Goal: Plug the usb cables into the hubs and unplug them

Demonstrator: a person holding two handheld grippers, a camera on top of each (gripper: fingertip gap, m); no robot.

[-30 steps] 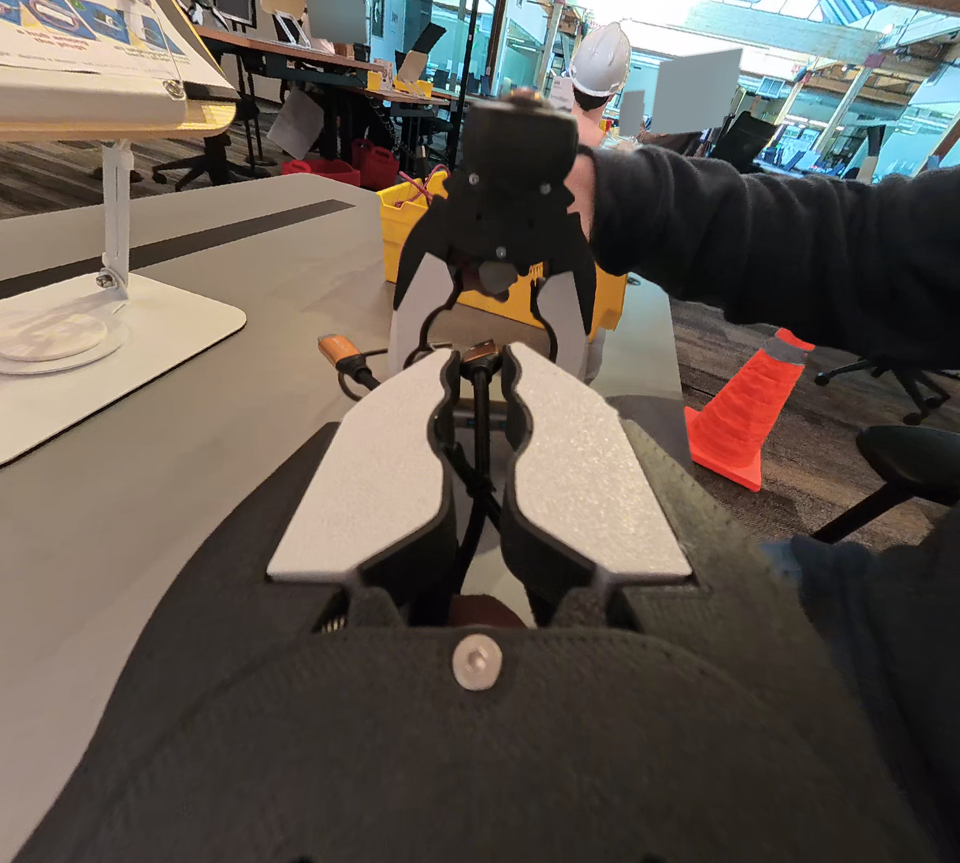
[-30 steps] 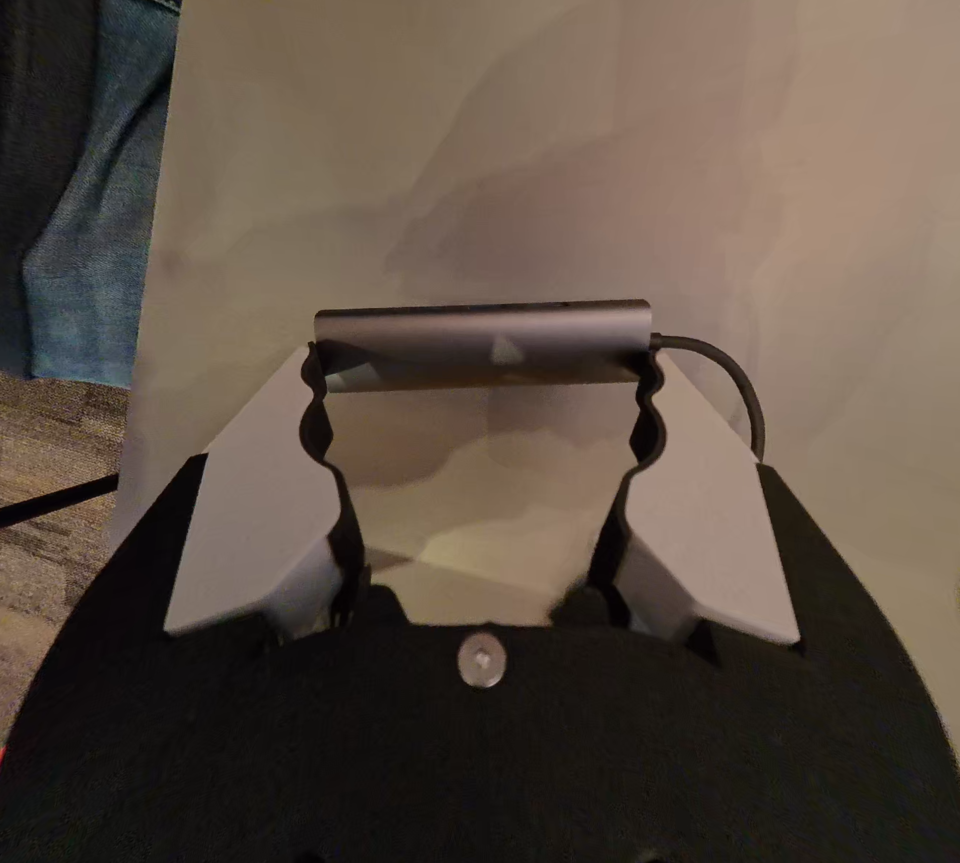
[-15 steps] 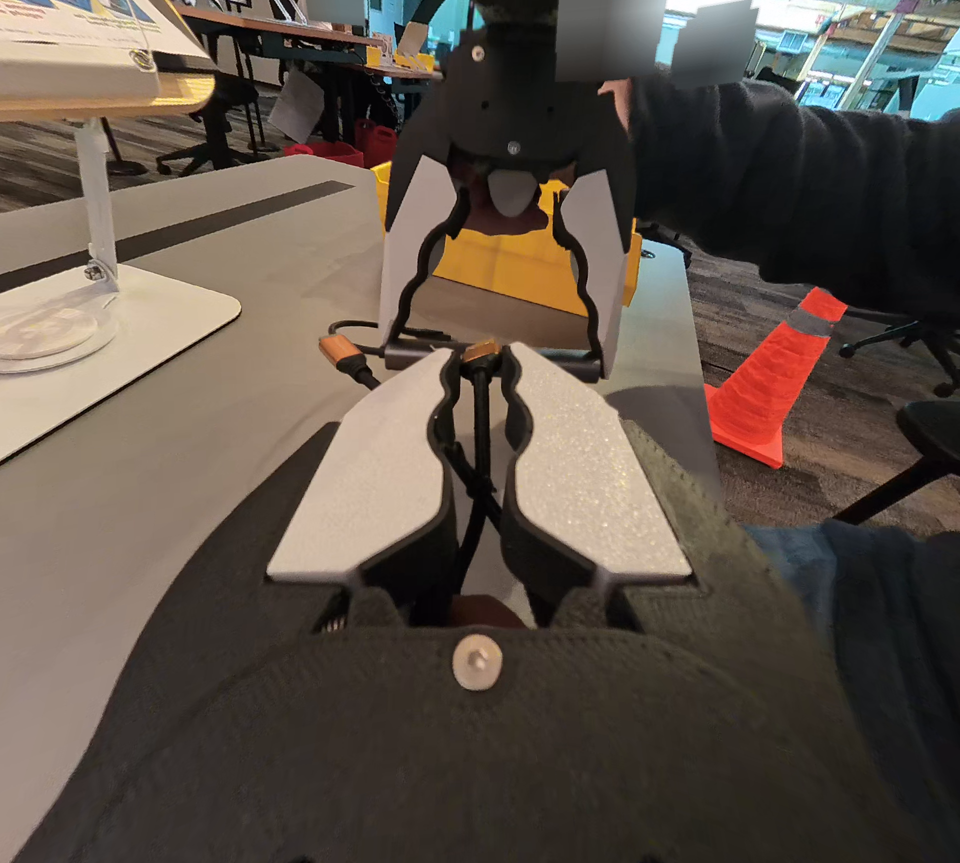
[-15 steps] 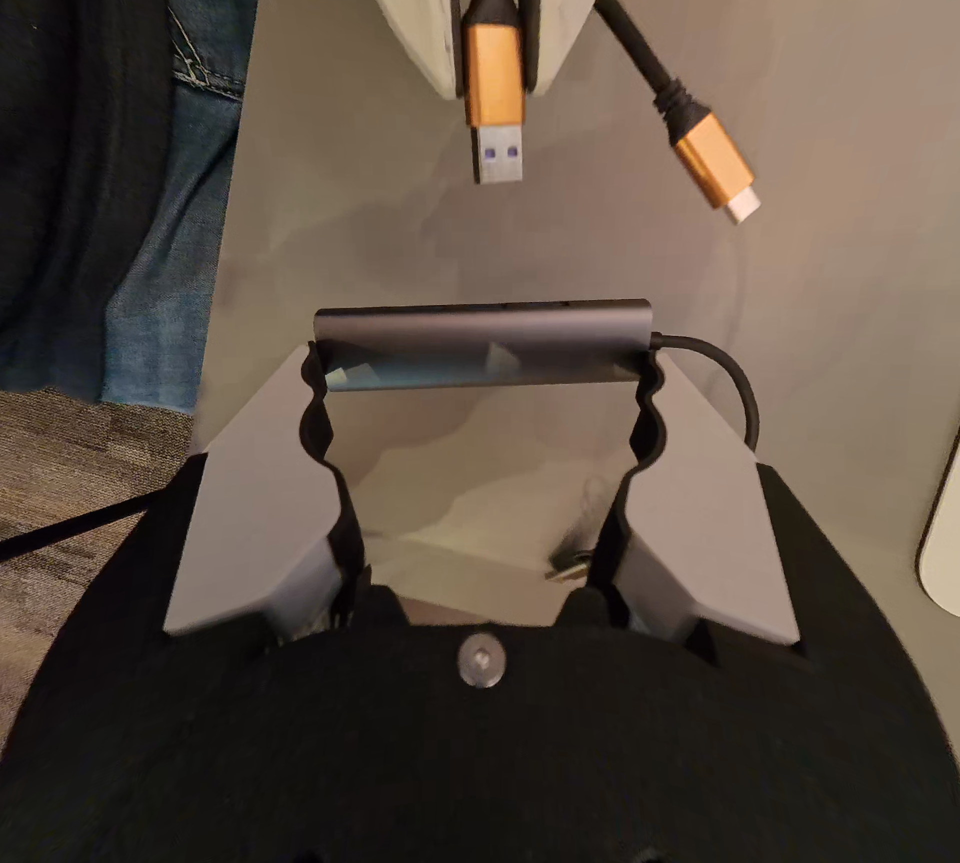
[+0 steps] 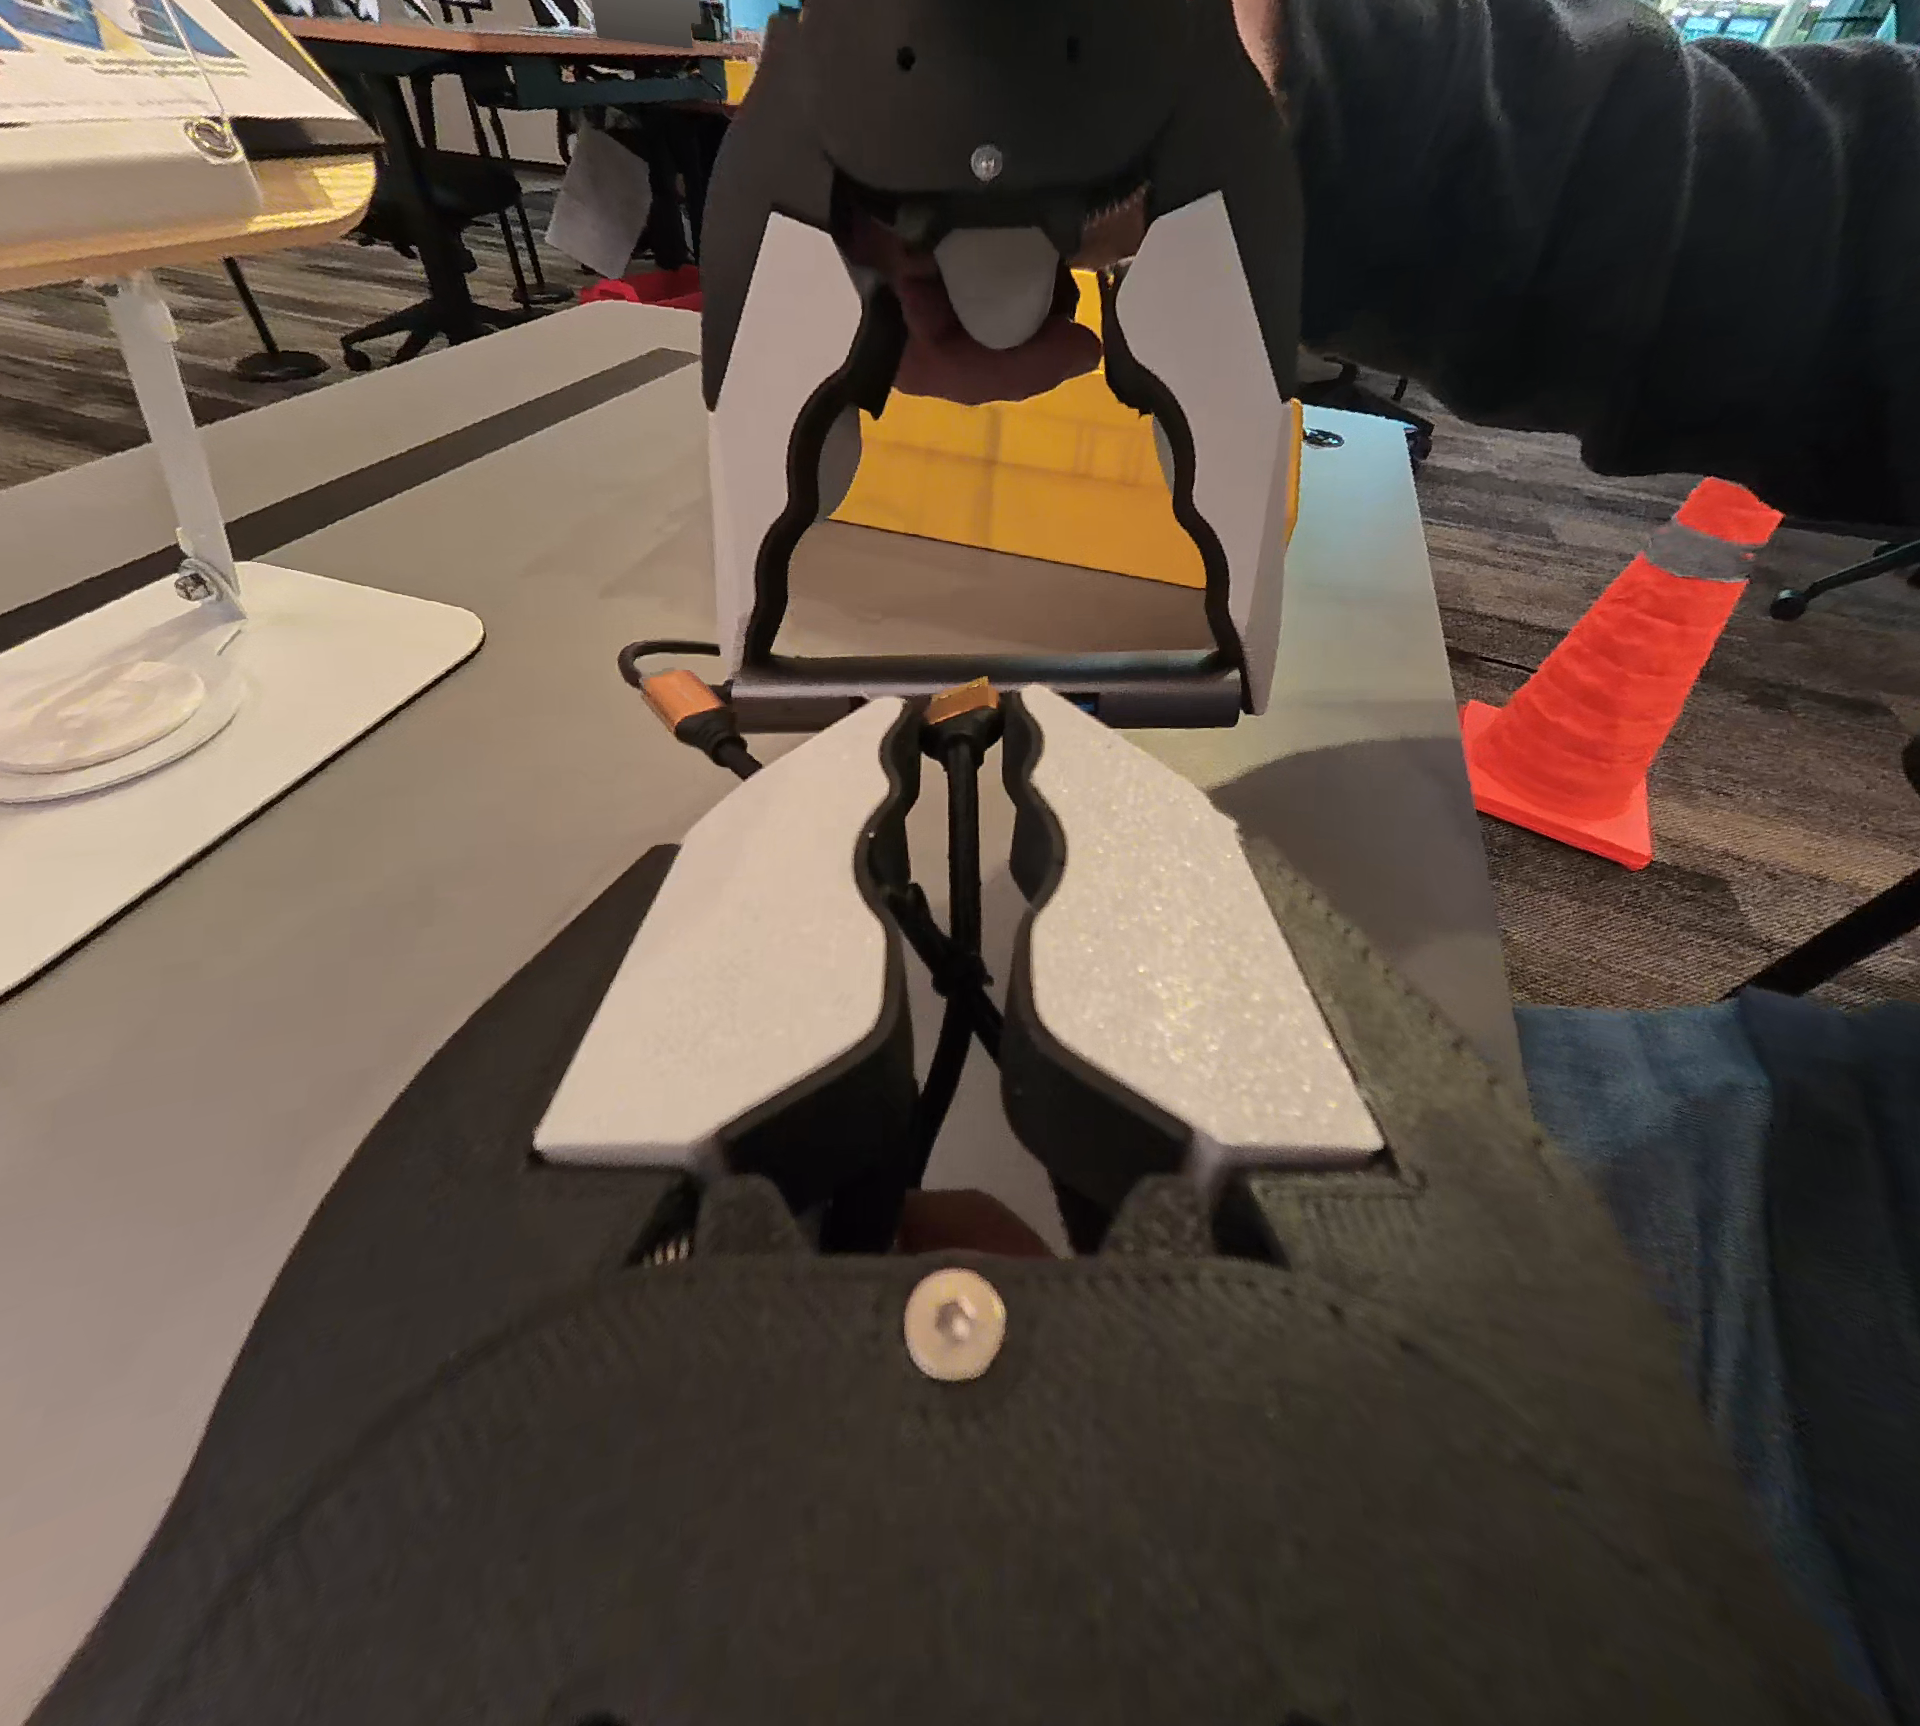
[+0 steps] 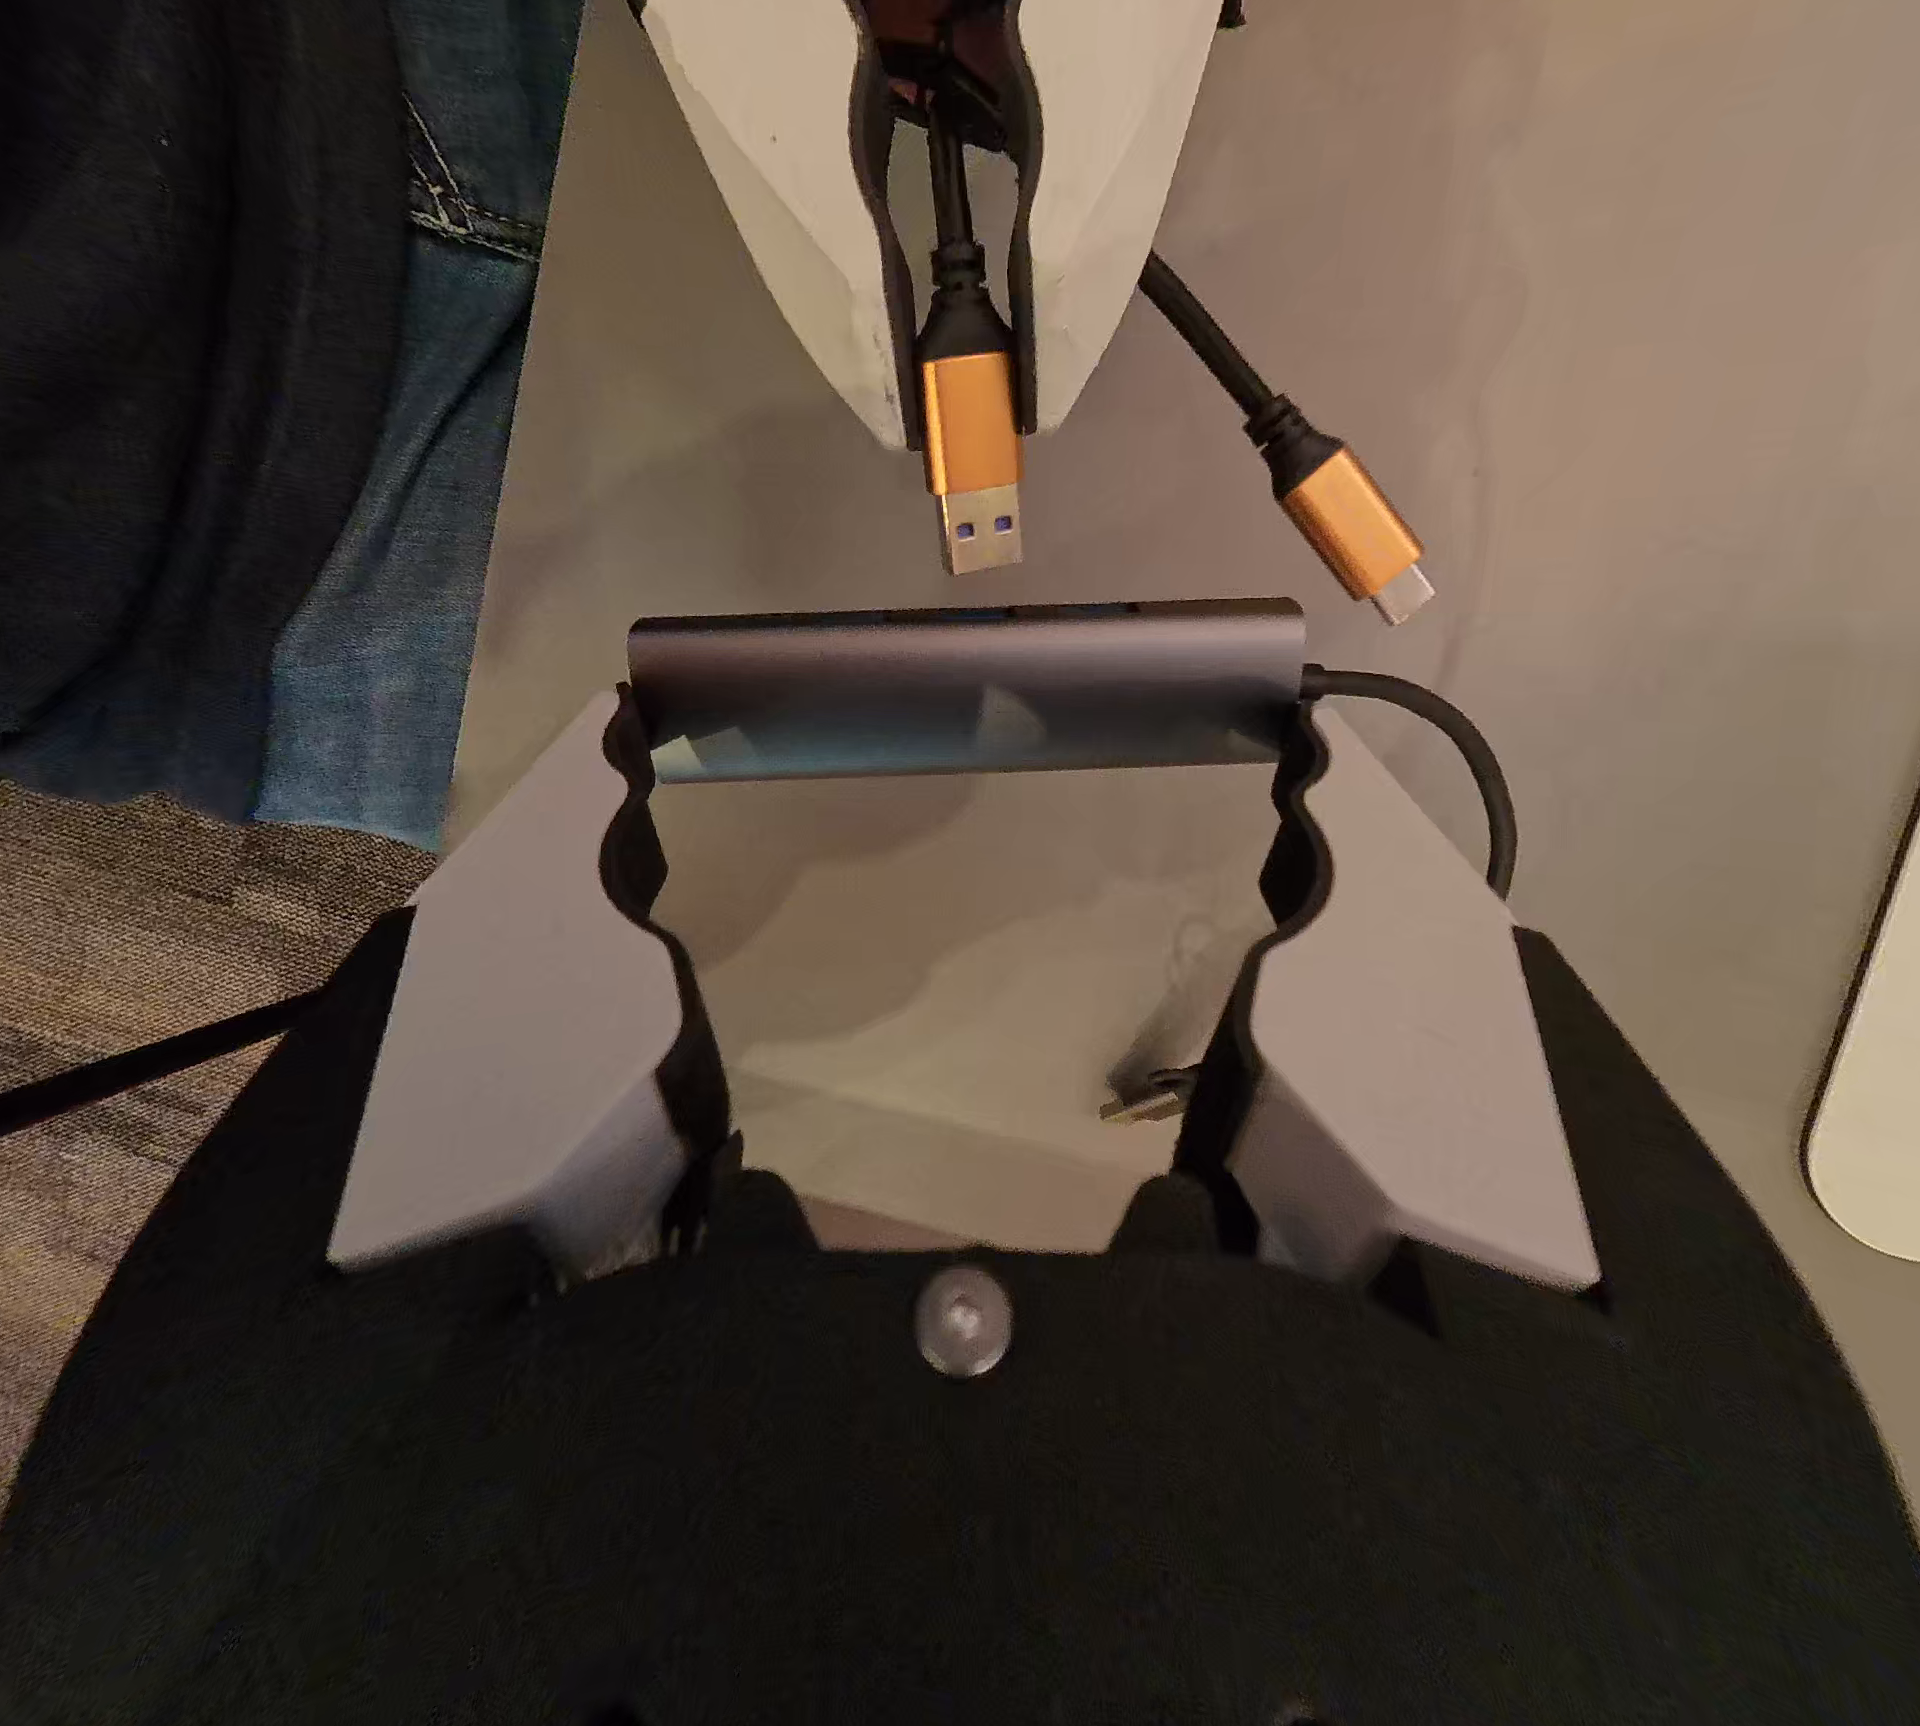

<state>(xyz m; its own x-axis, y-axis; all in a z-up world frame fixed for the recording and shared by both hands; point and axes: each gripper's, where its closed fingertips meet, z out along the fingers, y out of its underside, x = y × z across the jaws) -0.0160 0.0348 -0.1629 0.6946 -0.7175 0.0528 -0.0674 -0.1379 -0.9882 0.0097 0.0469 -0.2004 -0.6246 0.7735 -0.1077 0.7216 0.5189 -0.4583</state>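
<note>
hub [image 5: 1091,697] ports mostly hidden behind left gripper [image 5: 961,720] fingertips; stand [image 5: 187,637] top cut off at frame edge; background desks blurred.

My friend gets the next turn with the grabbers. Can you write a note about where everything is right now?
Left gripper: shut on the orange plug, metal tip aimed at the hub, close but not in yet.
Right gripper: shut on the grey hub, gripping it by both ends over the table.
The cable's other orange plug hangs loose beside the hub.
Done: plug and hub both picked up and roughly lined up.
Left: push the plug into a port, then pull it back out.
</note>
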